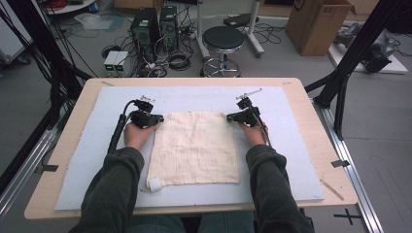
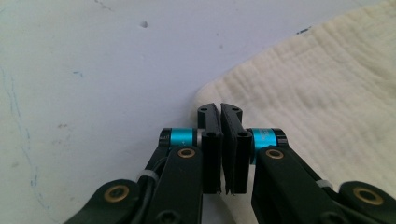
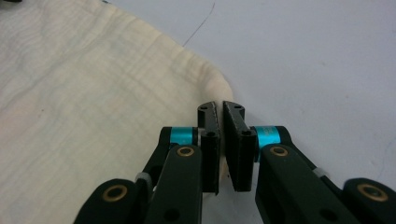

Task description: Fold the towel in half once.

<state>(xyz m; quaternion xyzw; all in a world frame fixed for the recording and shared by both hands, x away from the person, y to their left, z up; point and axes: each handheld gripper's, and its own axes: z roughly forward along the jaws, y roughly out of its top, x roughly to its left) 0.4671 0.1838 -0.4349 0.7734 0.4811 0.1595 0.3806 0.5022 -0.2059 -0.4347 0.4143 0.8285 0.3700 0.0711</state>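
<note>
Pinching the far corners of the cream muslin cloth (image 1: 194, 148), left gripper (image 2: 220, 108) and right gripper (image 3: 219, 106) both clamped on fabric; likely next: lifting evenly, folding toward the near edge.

Cream waffle-weave cloth (image 1: 194, 148) on pale blue mat (image 1: 97, 165).

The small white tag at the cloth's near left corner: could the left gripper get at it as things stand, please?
Probably not yet: the left gripper is shut on the cloth's far corner; the tag lies uncovered.
</note>
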